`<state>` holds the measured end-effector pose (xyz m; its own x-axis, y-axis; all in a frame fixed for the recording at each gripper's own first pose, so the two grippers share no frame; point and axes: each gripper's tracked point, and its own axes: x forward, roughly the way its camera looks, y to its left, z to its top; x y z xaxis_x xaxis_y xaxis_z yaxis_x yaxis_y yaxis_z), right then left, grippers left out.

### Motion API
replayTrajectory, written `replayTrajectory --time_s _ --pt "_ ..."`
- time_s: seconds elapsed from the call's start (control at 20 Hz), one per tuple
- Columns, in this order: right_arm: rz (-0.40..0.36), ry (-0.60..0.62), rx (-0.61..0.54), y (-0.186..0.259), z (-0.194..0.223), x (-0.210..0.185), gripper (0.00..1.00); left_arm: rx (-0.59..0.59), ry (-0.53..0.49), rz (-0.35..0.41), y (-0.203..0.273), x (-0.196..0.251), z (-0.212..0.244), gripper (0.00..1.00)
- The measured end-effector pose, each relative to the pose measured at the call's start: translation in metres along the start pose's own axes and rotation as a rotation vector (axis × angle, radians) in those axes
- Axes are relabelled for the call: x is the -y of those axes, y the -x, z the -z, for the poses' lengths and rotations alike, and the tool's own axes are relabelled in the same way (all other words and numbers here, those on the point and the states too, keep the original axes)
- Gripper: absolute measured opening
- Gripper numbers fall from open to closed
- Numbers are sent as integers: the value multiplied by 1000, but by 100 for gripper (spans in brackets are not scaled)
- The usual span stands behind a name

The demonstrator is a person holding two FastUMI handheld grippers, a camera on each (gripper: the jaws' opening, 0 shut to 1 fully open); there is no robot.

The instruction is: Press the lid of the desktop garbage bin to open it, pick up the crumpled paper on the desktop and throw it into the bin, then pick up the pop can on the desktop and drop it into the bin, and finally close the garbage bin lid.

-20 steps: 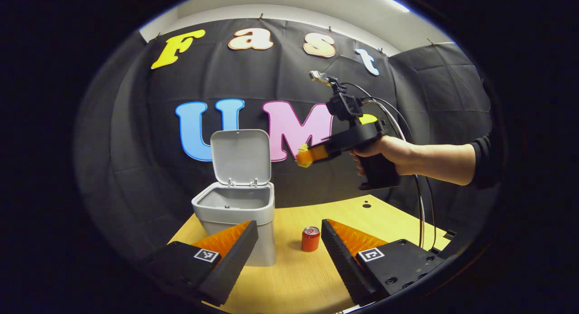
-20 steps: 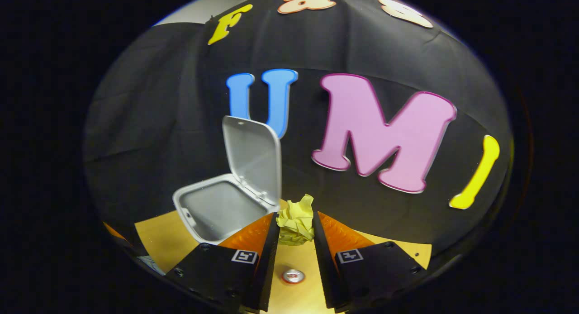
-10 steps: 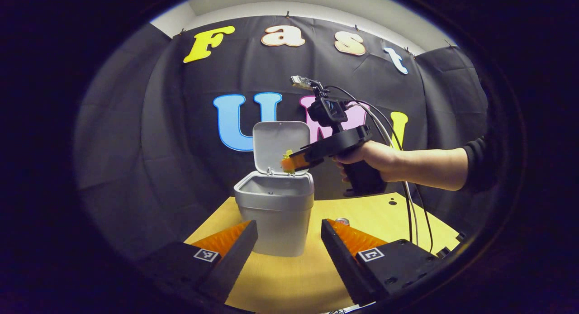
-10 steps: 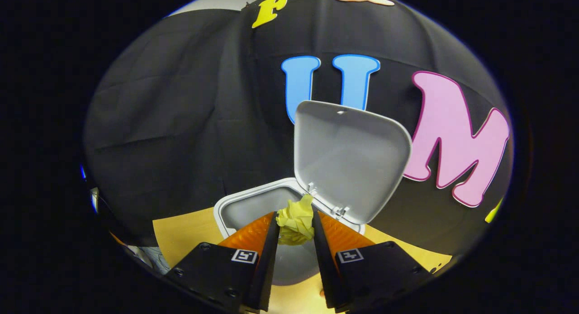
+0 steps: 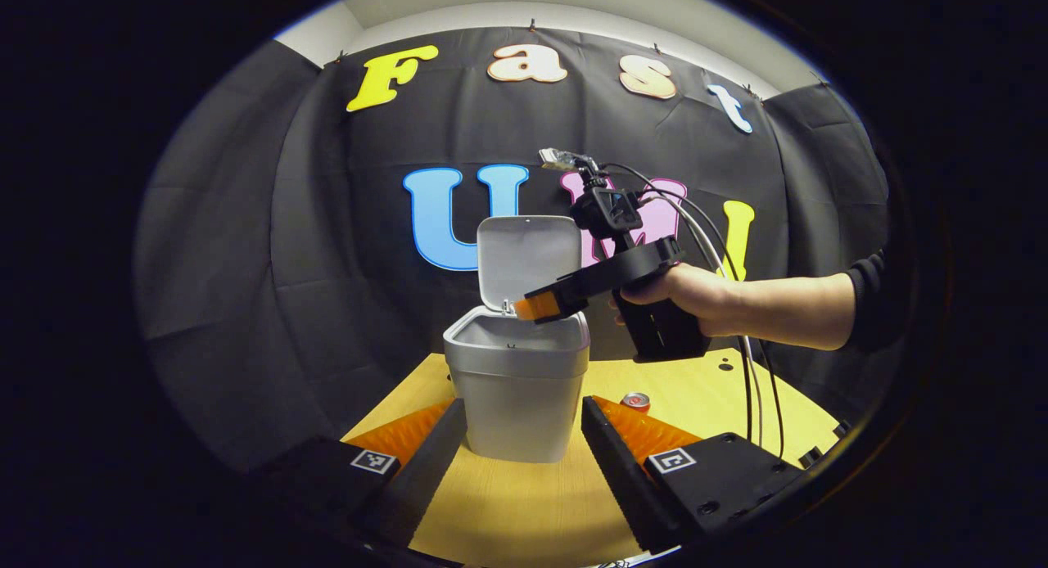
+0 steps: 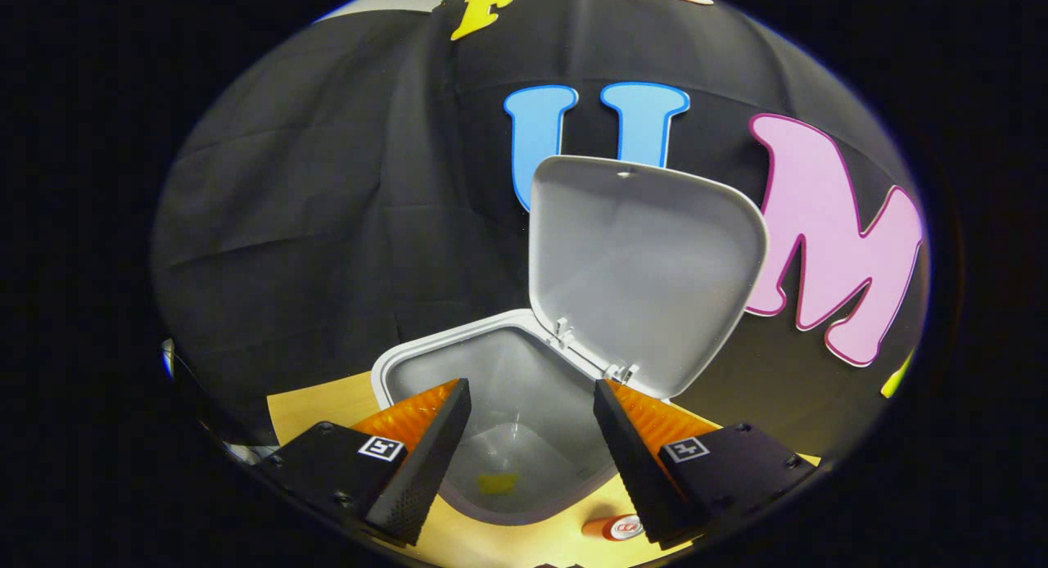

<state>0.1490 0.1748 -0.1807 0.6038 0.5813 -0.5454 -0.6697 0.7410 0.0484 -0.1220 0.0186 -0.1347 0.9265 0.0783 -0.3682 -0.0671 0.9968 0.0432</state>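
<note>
- Hovering over the open grey plastic desktop bin (image 6: 524, 437), our right gripper (image 6: 530, 437) has spread wide and let go: the crumpled yellow paper (image 6: 496, 483), pinched half a second ago, now lies at the bin's bottom.
- That's step two done; the can comes next.
- The small red pop can (image 5: 635, 401) stands upright on the wooden desktop (image 5: 532, 511) right of the bin, long axis vertical, top up.
- Our left gripper (image 5: 524, 437) waits wide, empty, near the bin's front.
</note>
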Motion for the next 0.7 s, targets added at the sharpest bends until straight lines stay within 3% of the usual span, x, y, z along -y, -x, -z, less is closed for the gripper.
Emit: replayTrajectory --time_s 0.35,0.7 --pt "226 -50 216 52 -17 61 98 -34 -31 133 -44 40 32 96" --pt "509 -126 345 139 21 130 98 -55 -28 269 -113 96 80 96"
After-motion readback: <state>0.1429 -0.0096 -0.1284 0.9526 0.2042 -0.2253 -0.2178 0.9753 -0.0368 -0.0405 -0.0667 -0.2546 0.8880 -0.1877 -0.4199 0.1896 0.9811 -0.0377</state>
